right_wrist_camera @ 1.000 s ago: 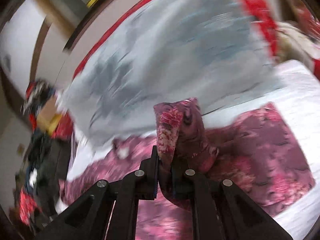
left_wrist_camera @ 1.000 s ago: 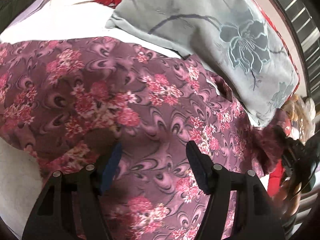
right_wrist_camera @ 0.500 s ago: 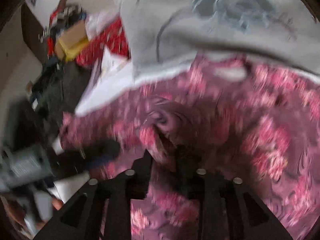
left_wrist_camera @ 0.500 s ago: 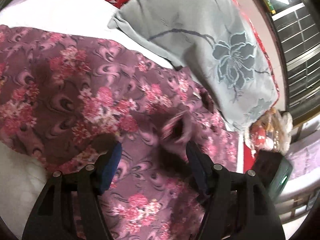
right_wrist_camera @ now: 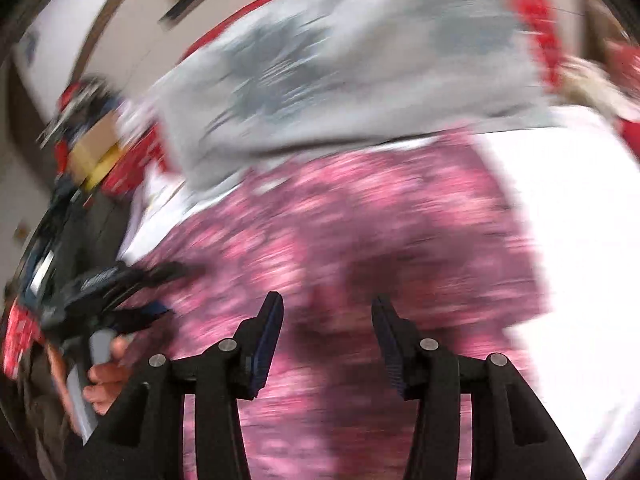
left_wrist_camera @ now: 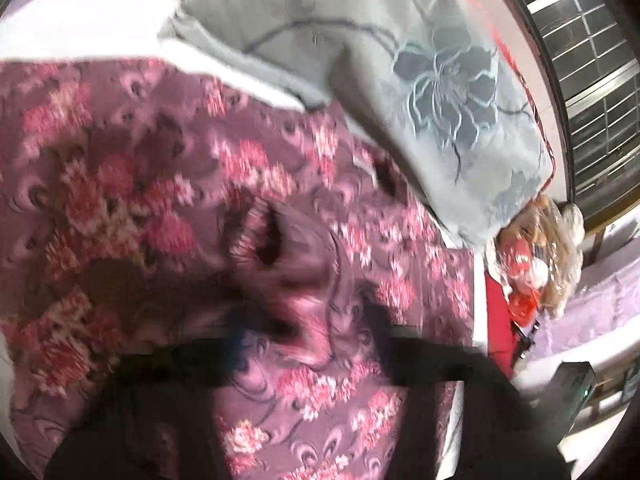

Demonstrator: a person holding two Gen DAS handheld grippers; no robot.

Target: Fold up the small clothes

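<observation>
A purple garment with pink flowers (left_wrist_camera: 132, 184) lies spread on a white bed. A sleeve (left_wrist_camera: 280, 248) lies folded onto its middle, its cuff open, just ahead of my left gripper (left_wrist_camera: 308, 332). That gripper is blurred; its fingers stand wide apart over the cloth. In the right wrist view the garment (right_wrist_camera: 360, 216) is blurred. My right gripper (right_wrist_camera: 326, 312) is open and empty above it. The left gripper (right_wrist_camera: 116, 292) and the hand holding it show at the left.
A grey pillow with a blue flower (left_wrist_camera: 400, 60) lies along the garment's far edge, also in the right wrist view (right_wrist_camera: 340, 64). White sheet (right_wrist_camera: 568, 208) lies to the right. Clutter and a bag (left_wrist_camera: 536, 256) sit beyond the bed's corner.
My right gripper has let go of the sleeve, opened and pulled back. The sleeve now lies folded on the garment's middle. The left gripper has shifted over the cloth, still open.
</observation>
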